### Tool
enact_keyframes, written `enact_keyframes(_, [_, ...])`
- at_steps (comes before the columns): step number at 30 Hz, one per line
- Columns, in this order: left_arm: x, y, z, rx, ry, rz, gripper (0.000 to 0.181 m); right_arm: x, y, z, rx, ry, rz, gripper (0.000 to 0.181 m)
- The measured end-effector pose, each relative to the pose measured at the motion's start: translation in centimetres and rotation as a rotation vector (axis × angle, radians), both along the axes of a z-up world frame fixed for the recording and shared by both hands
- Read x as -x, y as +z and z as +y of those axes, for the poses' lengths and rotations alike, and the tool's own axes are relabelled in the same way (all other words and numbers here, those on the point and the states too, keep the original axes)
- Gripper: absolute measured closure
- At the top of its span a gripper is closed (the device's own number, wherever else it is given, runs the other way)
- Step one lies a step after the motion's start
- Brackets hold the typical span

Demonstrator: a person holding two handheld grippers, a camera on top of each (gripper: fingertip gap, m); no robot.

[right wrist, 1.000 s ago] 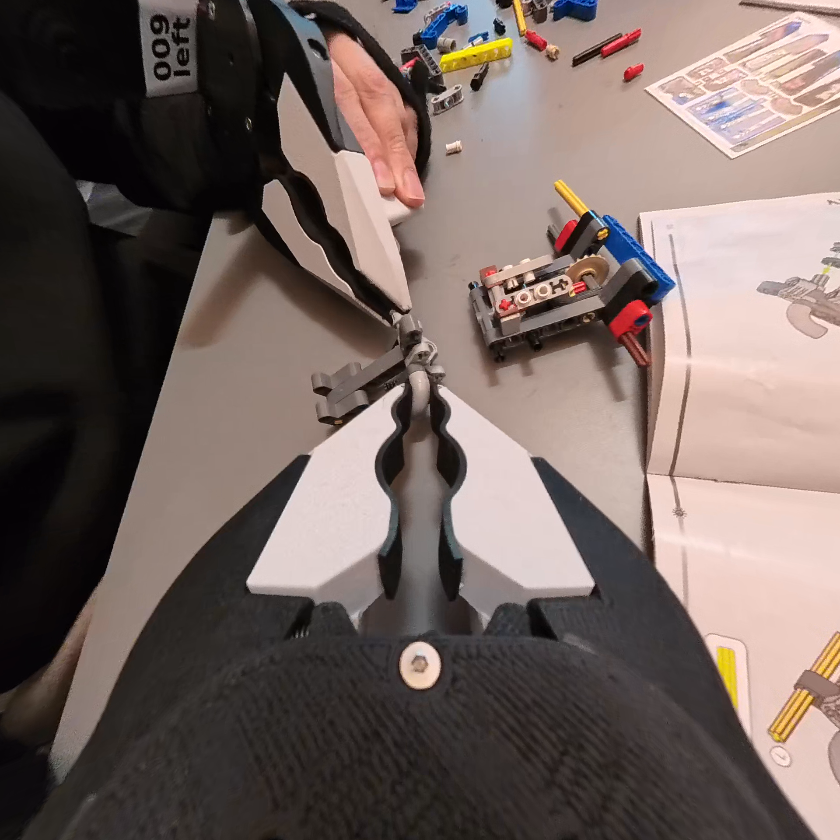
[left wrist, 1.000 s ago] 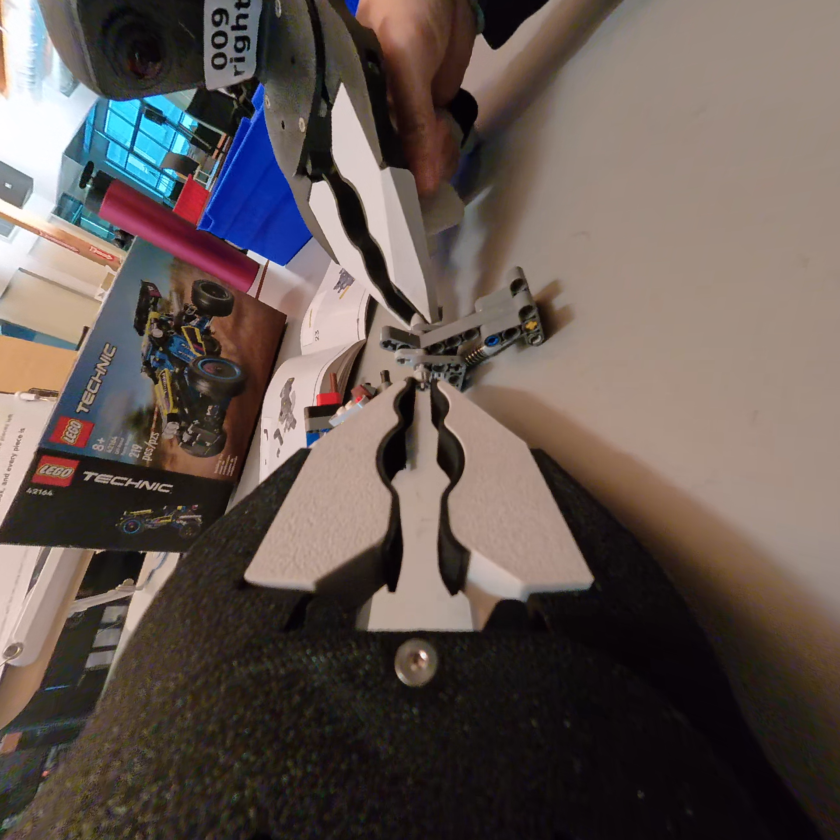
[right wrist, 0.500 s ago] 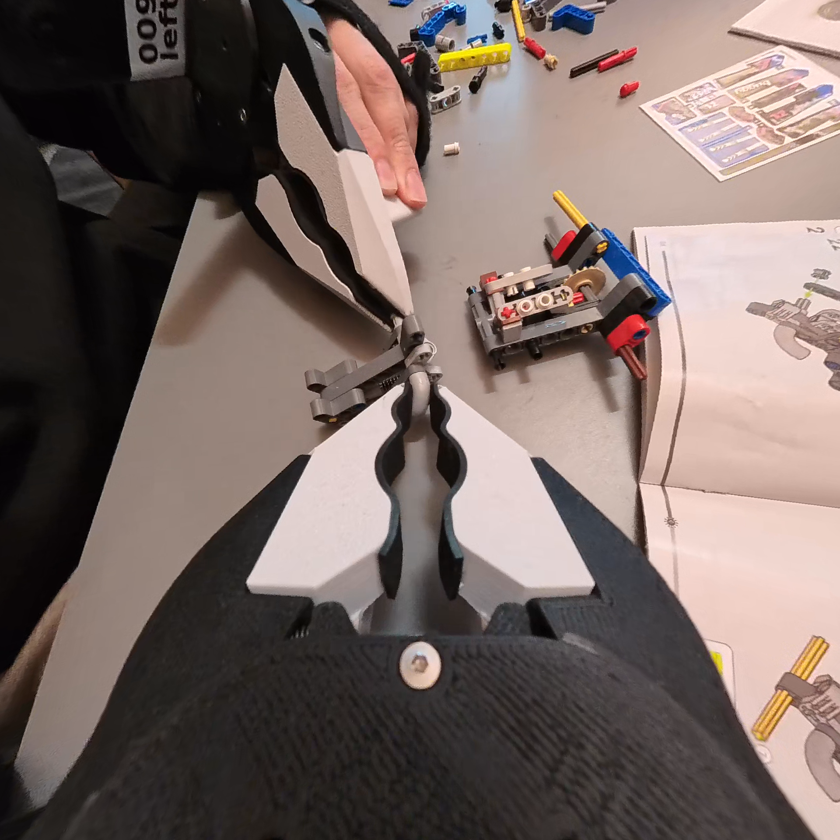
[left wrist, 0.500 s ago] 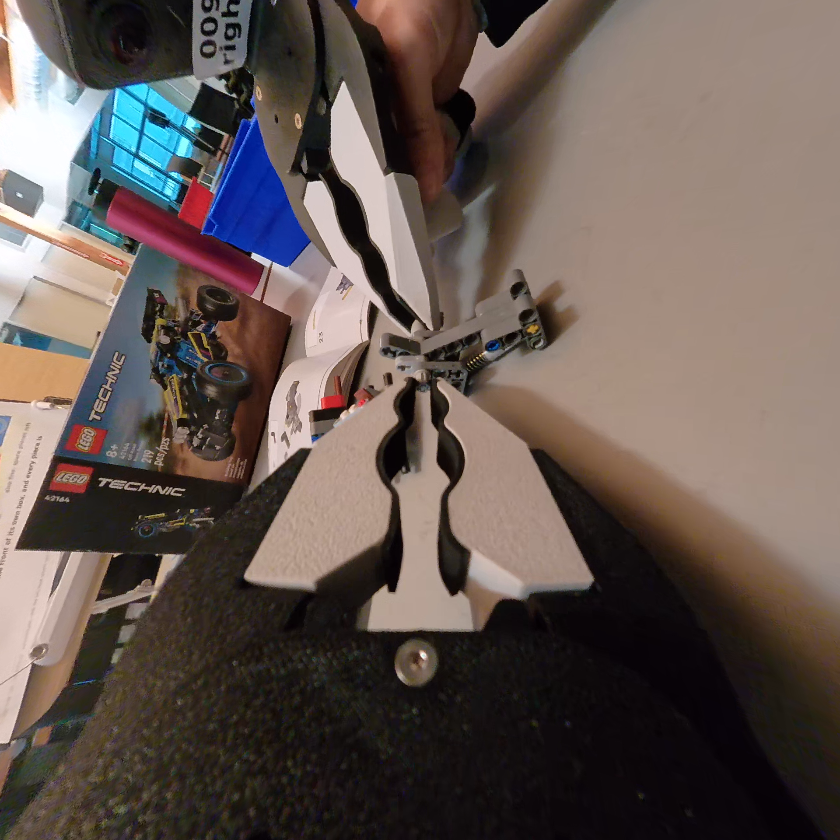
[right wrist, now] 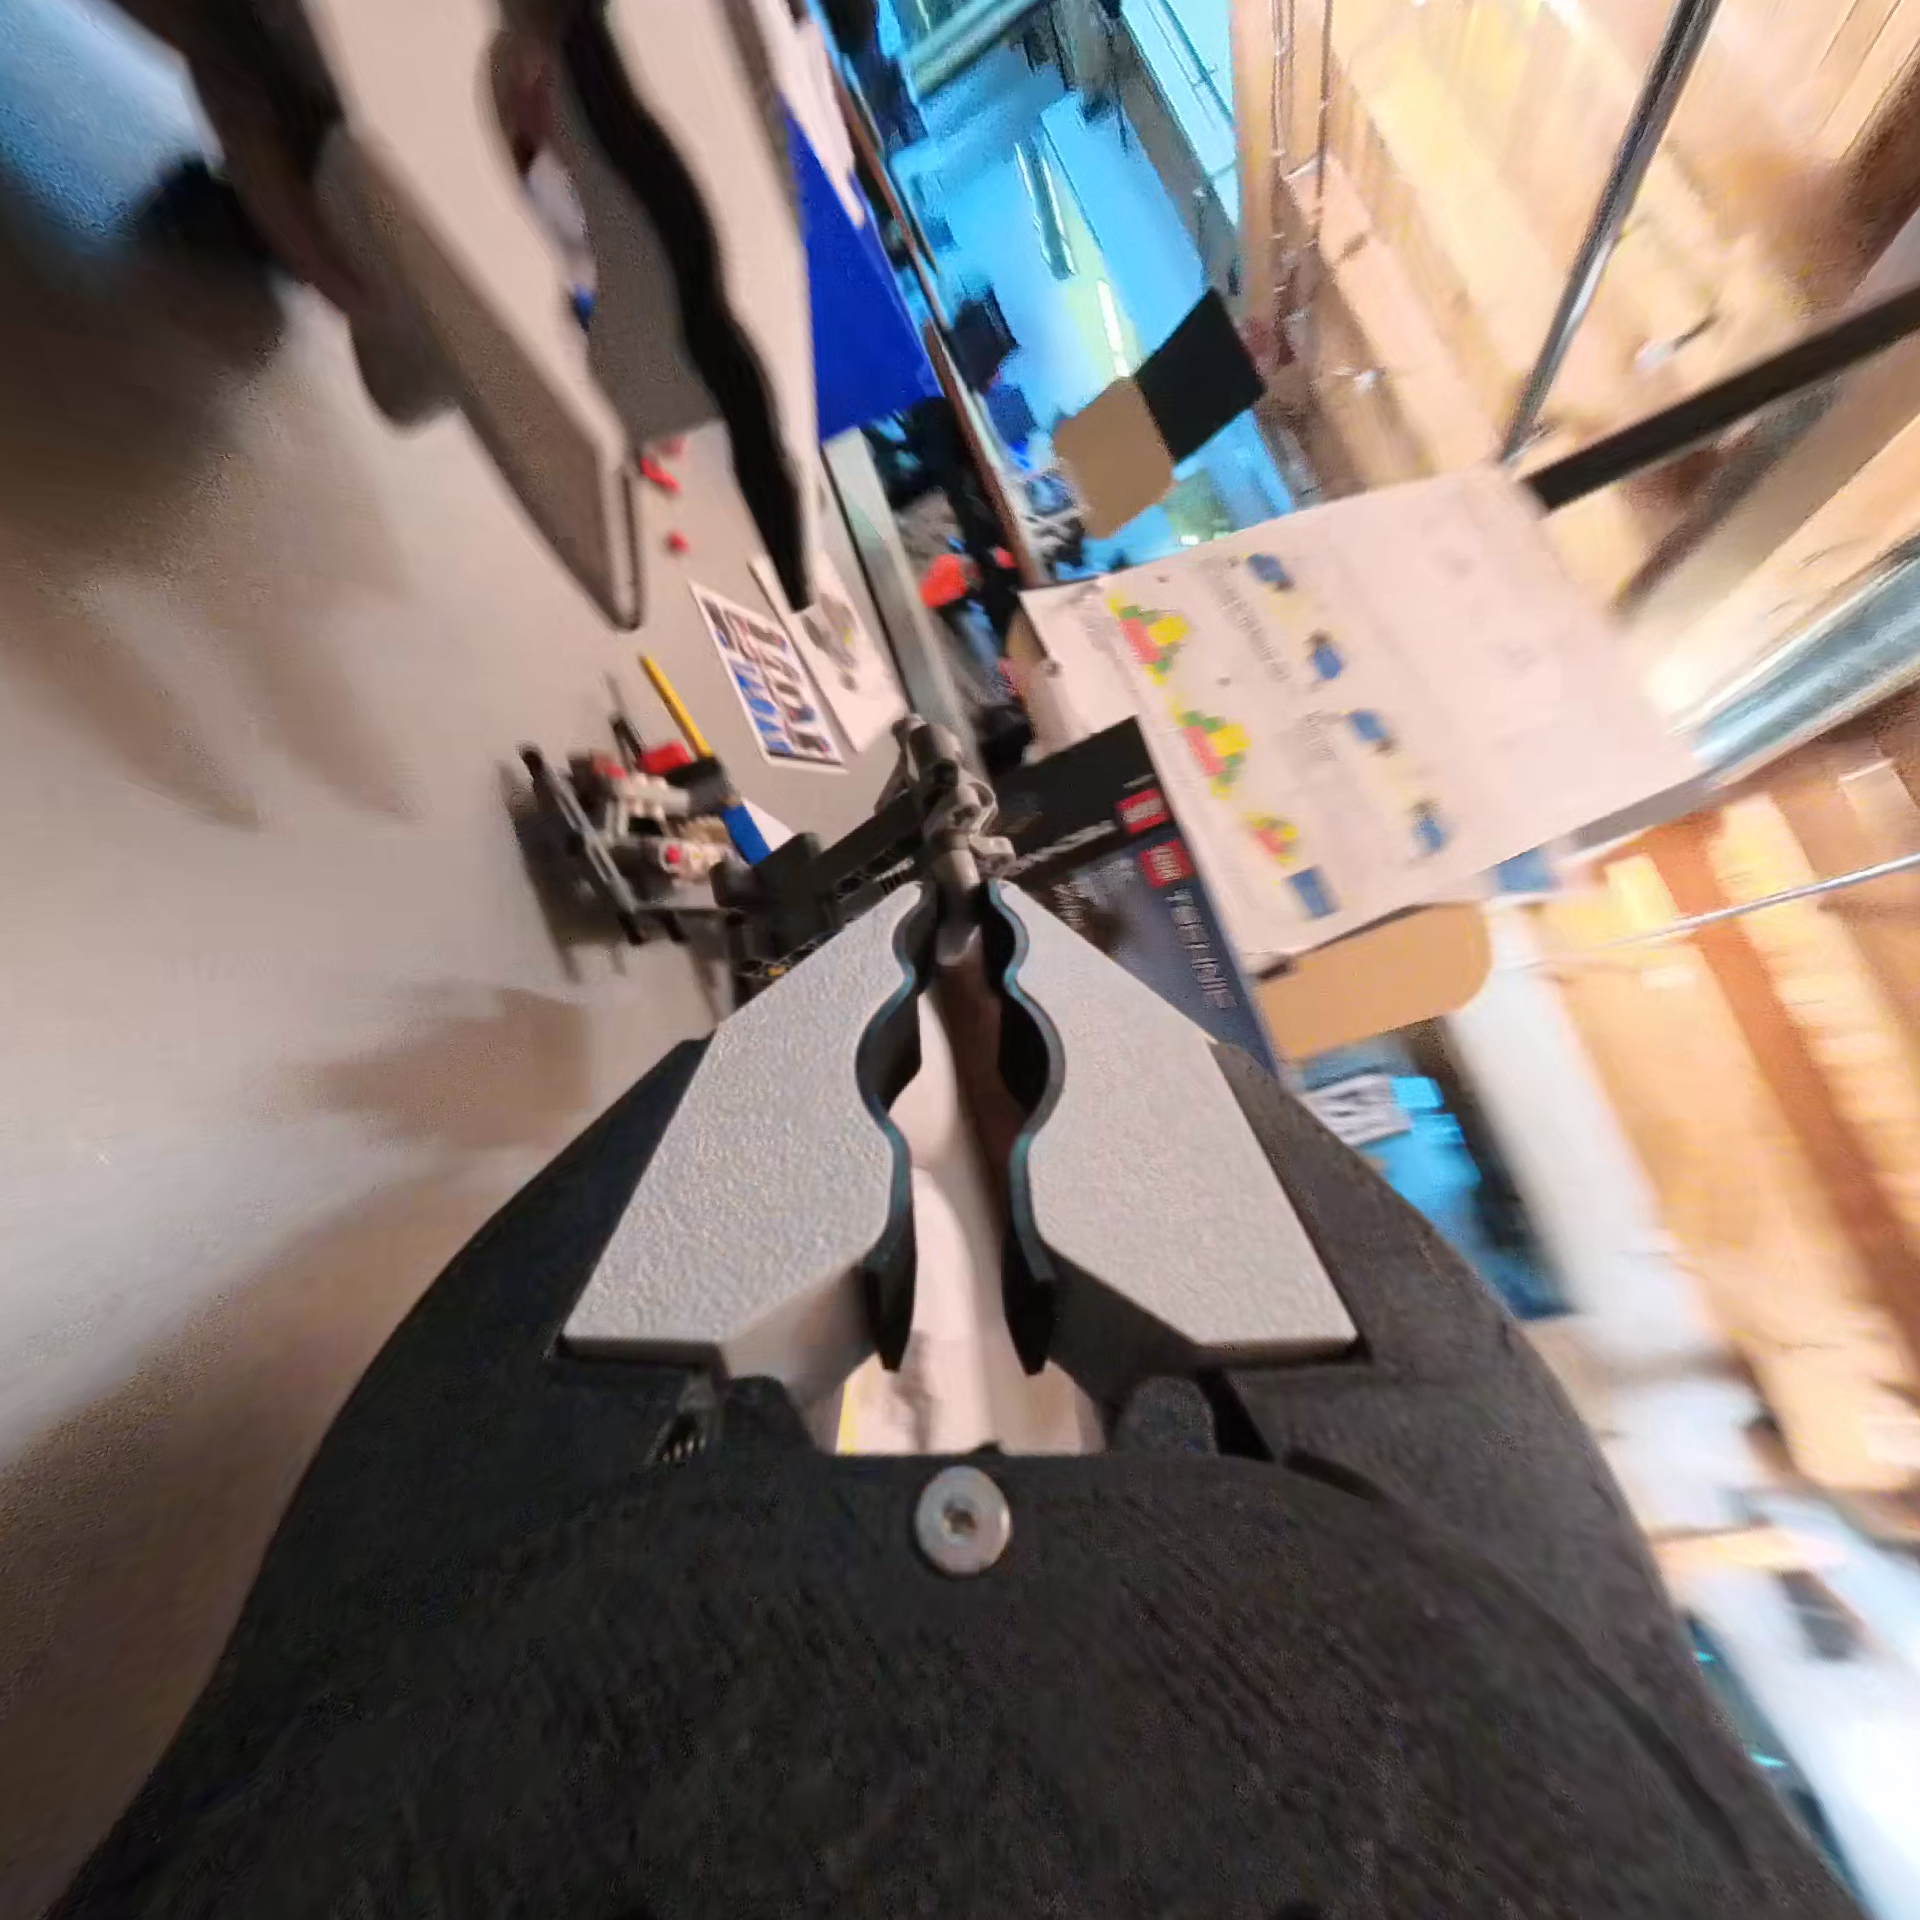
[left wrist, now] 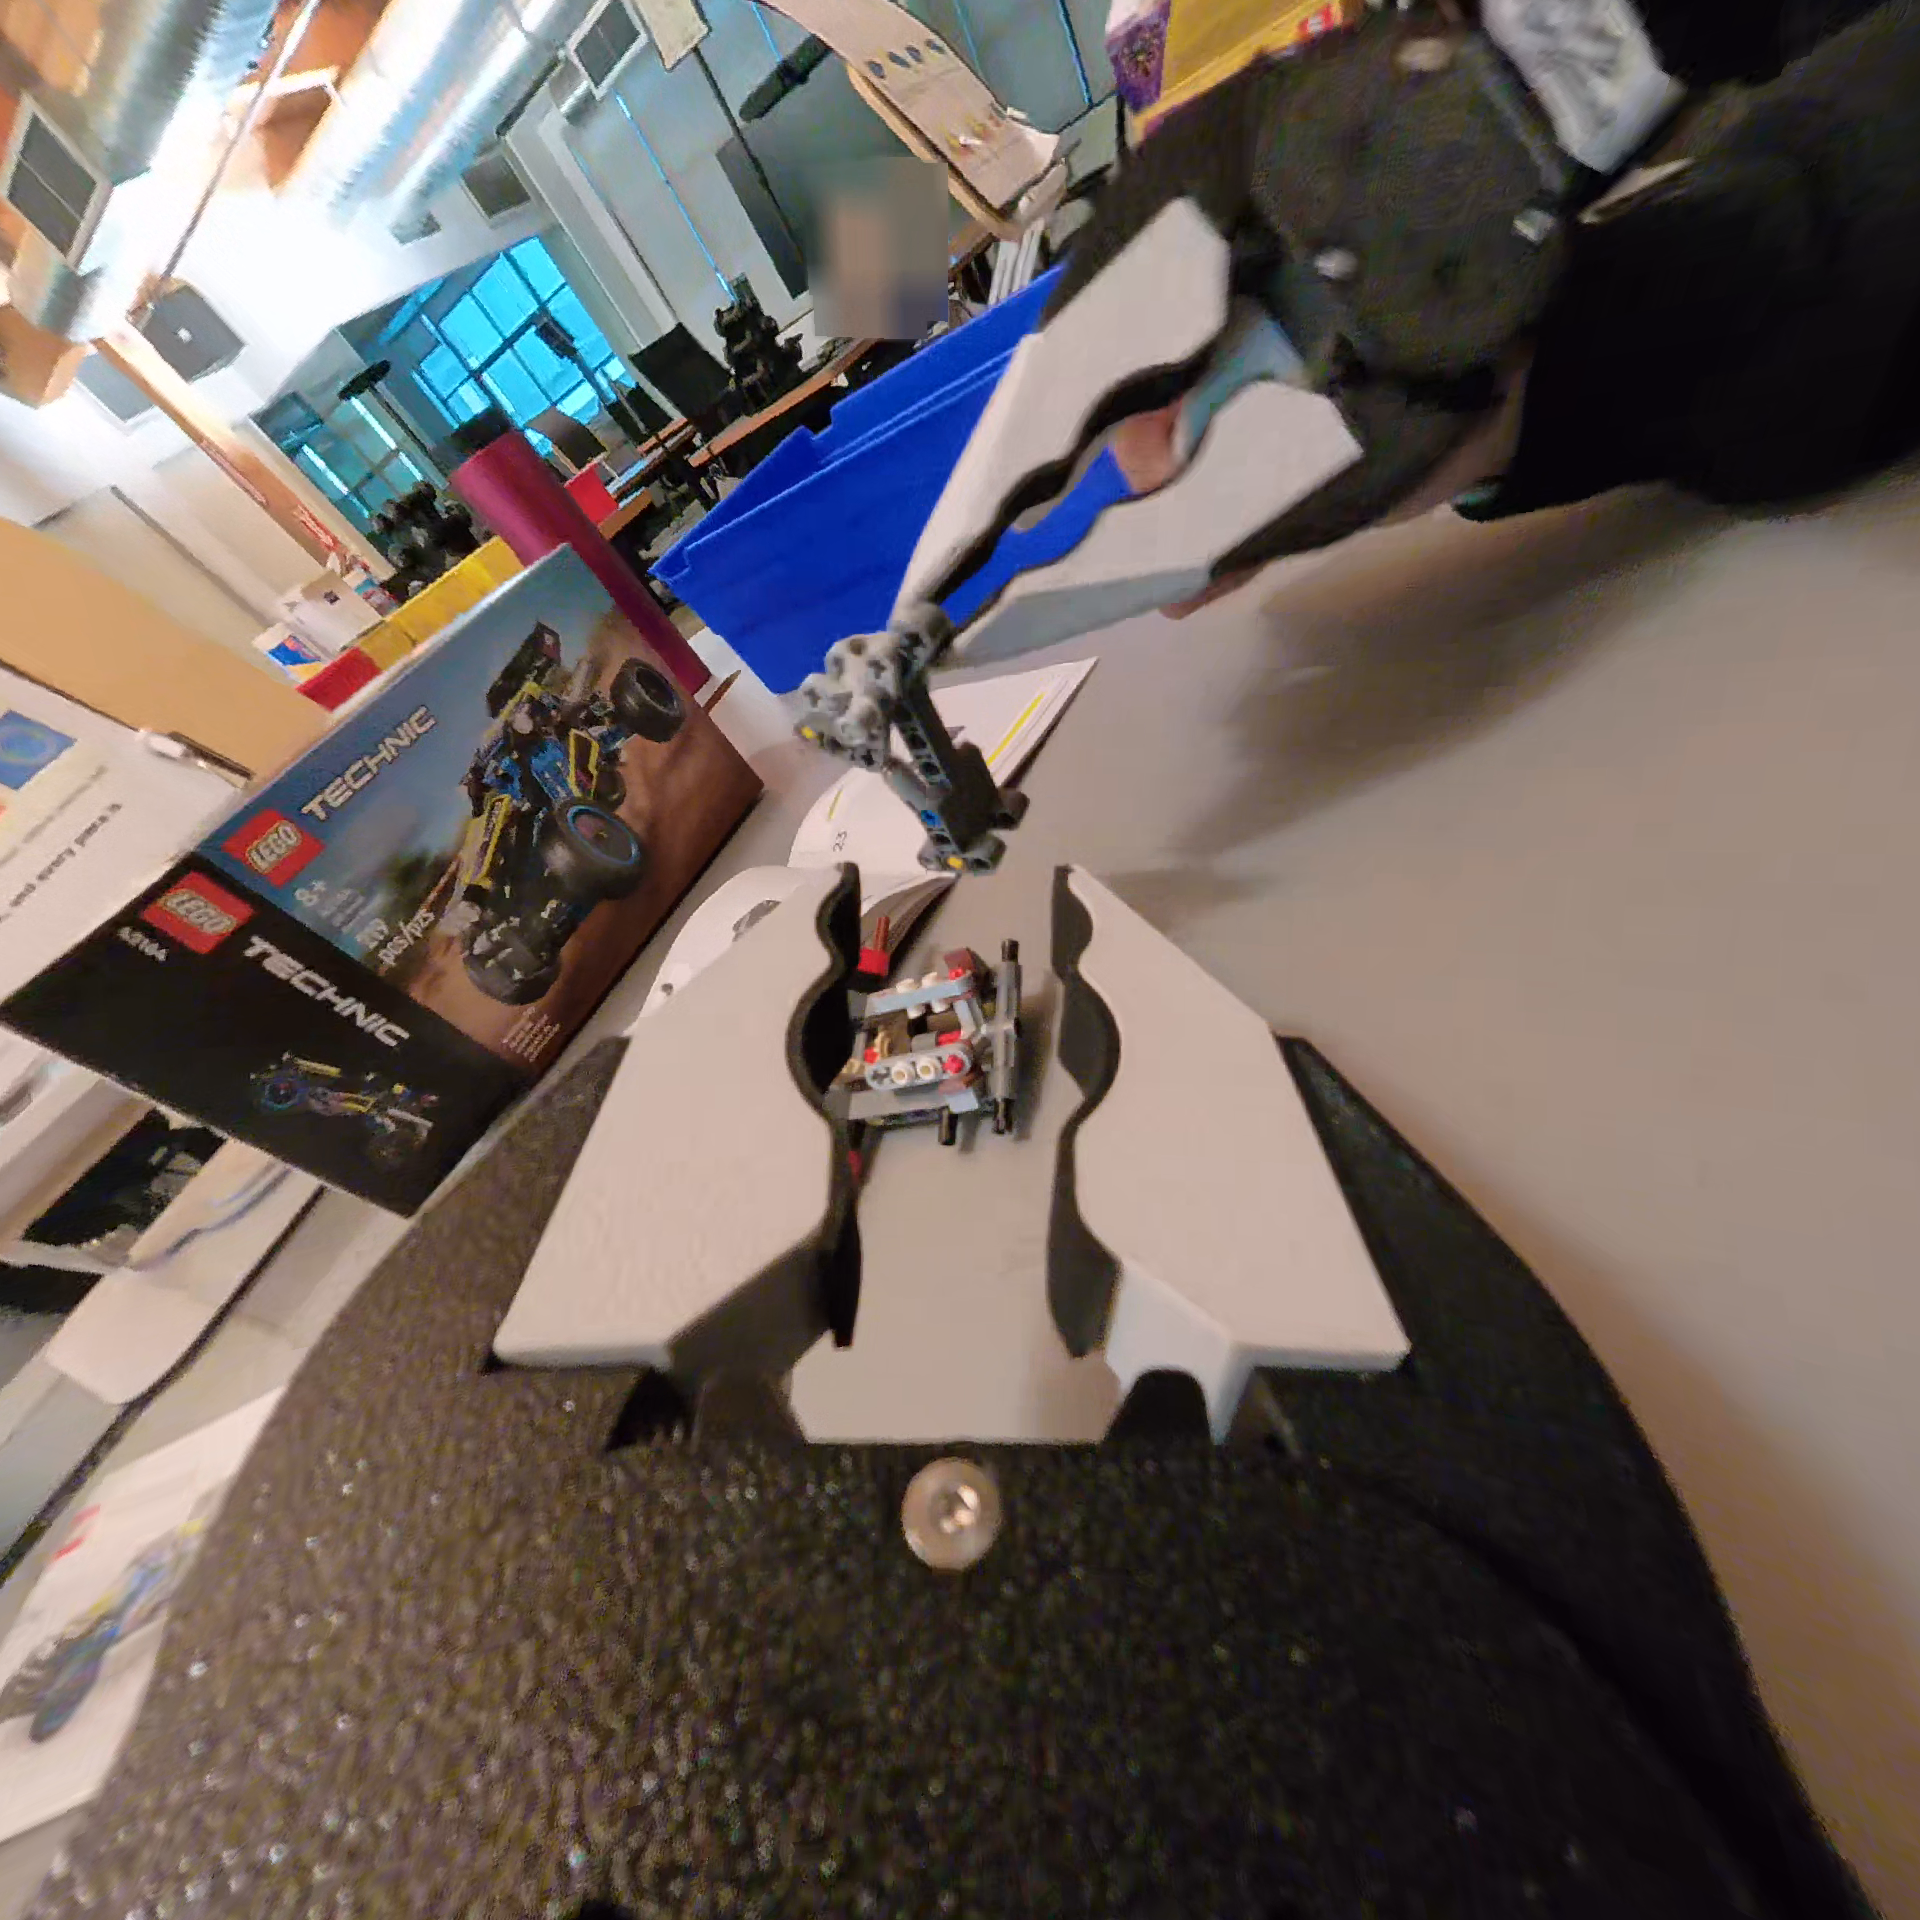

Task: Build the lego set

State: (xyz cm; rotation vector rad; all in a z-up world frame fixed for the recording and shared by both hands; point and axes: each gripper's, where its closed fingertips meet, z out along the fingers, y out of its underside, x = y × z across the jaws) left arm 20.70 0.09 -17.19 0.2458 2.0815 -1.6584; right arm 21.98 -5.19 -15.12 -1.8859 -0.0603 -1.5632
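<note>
My right gripper is shut on a grey link-and-spring assembly and holds it in the air above the table. In the left wrist view the right gripper comes in from the upper right, and the assembly hangs from its tips. My left gripper is open and empty. Between its fingers I see a small grey, red and blue chassis build on the table. It also shows in the right wrist view, with the open left gripper above it, blurred.
The set's box stands at the left, with a blue bin behind it. An open instruction booklet lies beyond the chassis. A sticker sheet and loose red pieces lie farther along the grey table. One gripper's finger ends stand about 7 cm off the other's.
My left gripper let go of the grey assembly and opened. My right gripper lifted the assembly off the table and tilted. Both views swung round.
</note>
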Motion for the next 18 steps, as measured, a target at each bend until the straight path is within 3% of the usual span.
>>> enact_keyframes(2, [-0.4, -0.5, -0.1, -0.030, 0.027, 0.019, 0.147, 0.4, -0.3, 0.3, 0.176, -0.082, -0.148, 0.176])
enact_keyframes(5, [0.9, -0.7, -0.5, -0.042, -0.050, 0.092, 0.147, 1.8, -0.4, 1.3, 0.370, -0.147, -0.325, 0.176])
enact_keyframes(9, [1.7, 1.0, -0.6, 0.057, -0.115, 0.442, 0.145, 3.8, 0.0, 2.4, 0.520, -0.203, -0.545, 0.176])
enact_keyframes(12, [2.5, 0.5, -0.8, 0.024, -0.133, 0.650, 0.140, 4.1, 0.6, 2.3, 0.519, -0.235, -0.580, 0.176])
enact_keyframes(18, [4.2, 0.2, -1.7, -0.035, -0.141, 0.898, 0.143, 3.7, -0.1, 2.2, 0.561, -0.250, -0.580, 0.176])
